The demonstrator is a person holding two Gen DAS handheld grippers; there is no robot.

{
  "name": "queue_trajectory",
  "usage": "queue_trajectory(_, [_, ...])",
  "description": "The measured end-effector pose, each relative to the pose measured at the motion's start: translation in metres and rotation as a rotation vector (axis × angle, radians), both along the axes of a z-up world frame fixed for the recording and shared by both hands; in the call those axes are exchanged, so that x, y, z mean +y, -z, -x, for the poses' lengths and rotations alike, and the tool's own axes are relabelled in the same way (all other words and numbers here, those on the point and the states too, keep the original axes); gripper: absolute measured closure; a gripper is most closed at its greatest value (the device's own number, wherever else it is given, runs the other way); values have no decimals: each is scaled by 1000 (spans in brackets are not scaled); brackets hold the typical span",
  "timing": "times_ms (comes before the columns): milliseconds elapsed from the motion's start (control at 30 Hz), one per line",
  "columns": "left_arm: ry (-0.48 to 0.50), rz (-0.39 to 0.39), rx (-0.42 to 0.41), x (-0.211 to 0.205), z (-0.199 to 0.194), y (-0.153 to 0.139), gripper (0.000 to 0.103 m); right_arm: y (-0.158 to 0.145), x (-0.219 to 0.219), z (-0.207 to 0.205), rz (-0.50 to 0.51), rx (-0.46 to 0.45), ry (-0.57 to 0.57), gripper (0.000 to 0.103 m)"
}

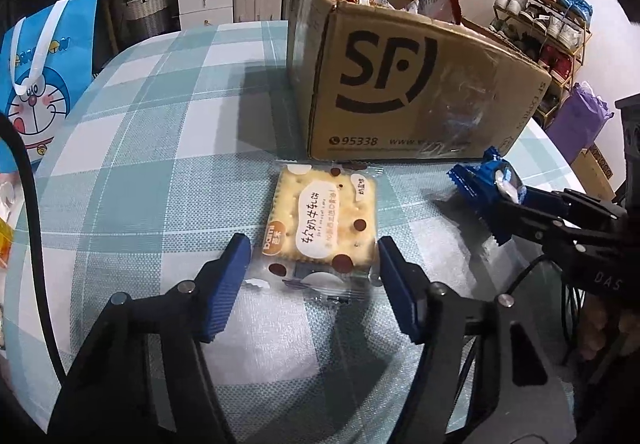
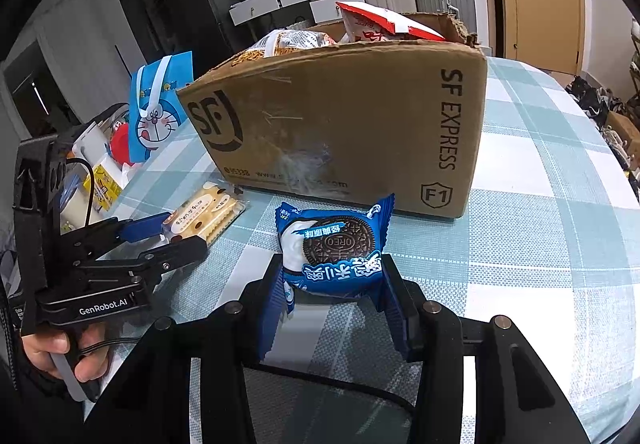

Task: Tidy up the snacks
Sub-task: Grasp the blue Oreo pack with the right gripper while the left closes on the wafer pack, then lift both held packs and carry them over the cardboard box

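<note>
My right claw (image 2: 334,284) clamps the light, crinkly Oreo pack (image 2: 334,244) mid-frame, while my left claw (image 1: 312,264), jaws apart, straddles the brittle cracker packet (image 1: 320,220), best gripped by its edges.

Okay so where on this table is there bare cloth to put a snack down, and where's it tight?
Bare checked tablecloth lies right of the Oreo pack, beside the cardboard box. More lies left of the cracker pack, toward the Doraemon bag. It is crowded around the left gripper and among the items at the table's left edge.
</note>
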State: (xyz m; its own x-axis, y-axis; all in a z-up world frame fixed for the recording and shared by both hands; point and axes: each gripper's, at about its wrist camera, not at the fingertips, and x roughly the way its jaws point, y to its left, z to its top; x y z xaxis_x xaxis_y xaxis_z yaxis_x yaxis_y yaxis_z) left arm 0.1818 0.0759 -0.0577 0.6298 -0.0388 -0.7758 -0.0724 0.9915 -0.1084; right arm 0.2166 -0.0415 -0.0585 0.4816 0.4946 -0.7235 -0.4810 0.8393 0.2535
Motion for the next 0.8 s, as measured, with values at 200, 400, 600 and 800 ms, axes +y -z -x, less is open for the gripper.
queue_trajectory(200, [11,22,-21,0,9,-2,41,1,-2,-2,-23,9,1,57])
queue_trajectory(400, [16,28,-32,-2,15,-3,42,-3,-3,1,-42,-7,-8,57])
queue_trajectory(600, [22,41,-44,1,18,-8,48,-6,-7,4,-69,-23,-14,57])
queue_trajectory(800, [22,40,-21,1,16,-2,48,-10,-6,9,-48,-31,-19,57])
